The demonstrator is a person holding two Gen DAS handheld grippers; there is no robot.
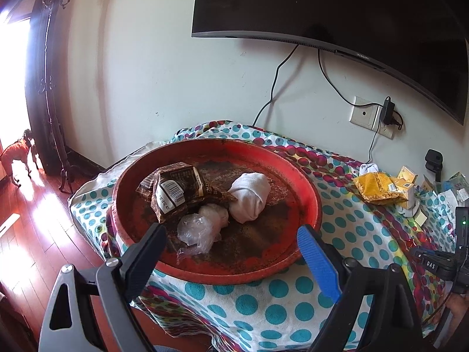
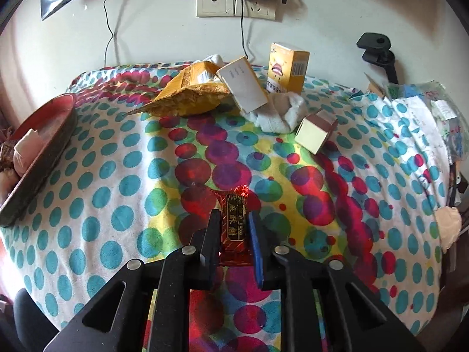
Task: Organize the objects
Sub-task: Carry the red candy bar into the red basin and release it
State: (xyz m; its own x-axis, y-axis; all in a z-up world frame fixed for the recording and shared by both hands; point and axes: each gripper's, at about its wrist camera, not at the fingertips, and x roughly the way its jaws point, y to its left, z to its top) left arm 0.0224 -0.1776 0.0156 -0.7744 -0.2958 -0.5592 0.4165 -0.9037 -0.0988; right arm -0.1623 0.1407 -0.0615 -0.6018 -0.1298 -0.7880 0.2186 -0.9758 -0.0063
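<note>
A round red tray (image 1: pixel 307 193) sits on the dotted cloth and holds a brown snack packet (image 1: pixel 176 189), a rolled white sock (image 1: pixel 250 198) and a clear plastic bag (image 1: pixel 196 230). My left gripper (image 1: pixel 231 240) is open and empty, jaws wide over the tray's near rim. My right gripper (image 2: pixel 234 220) is shut on a small red packet with gold lettering (image 2: pixel 236 220), low over the cloth. The tray's edge shows at the left of the right wrist view (image 2: pixel 44 152).
At the back of the table lie a yellow padded packet (image 2: pixel 187 94), a white box (image 2: pixel 243 85), a yellow carton (image 2: pixel 288 66), a white sock (image 2: pixel 278 114) and a small cream box (image 2: pixel 315 130). Papers (image 2: pixel 425 111) pile at the right. Wall socket and cables behind.
</note>
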